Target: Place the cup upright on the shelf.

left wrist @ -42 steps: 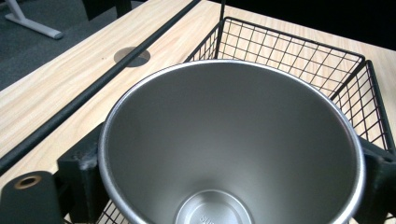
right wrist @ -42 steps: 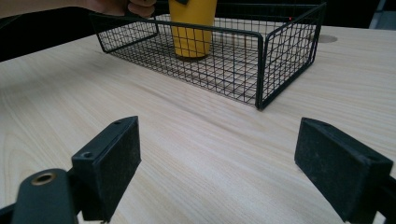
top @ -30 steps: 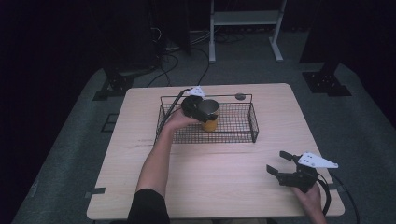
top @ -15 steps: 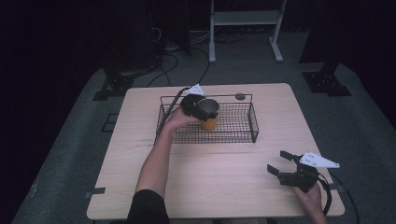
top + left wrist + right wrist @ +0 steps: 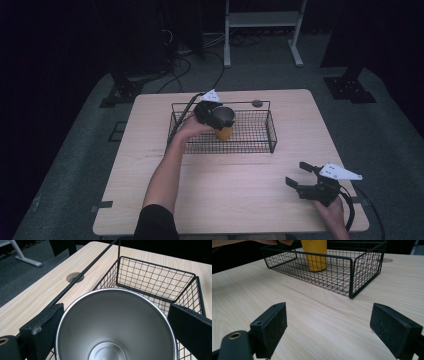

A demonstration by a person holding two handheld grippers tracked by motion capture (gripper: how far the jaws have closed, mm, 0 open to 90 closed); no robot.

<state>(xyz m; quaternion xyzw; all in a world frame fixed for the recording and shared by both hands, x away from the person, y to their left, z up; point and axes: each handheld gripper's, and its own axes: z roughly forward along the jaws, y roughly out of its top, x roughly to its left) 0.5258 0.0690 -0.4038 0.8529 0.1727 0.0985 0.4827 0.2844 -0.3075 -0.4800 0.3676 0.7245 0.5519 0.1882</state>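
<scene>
Cup [image 5: 223,120], yellow outside and steel-lined, stands upright in the wire basket [image 5: 271,131], mouth up, left gripper [image 5: 214,116] jaws clamped on its rim from either side. Right gripper [image 5: 306,179] hovers well apart over the tabletop [image 5: 240,180], jaws spread, empty.

Wire basket [image 5: 272,134] walls fence the yellow cup [image 5: 223,133] on every side; entry is from above. Bare tabletop [image 5: 240,175] lies open in front of the basket.
</scene>
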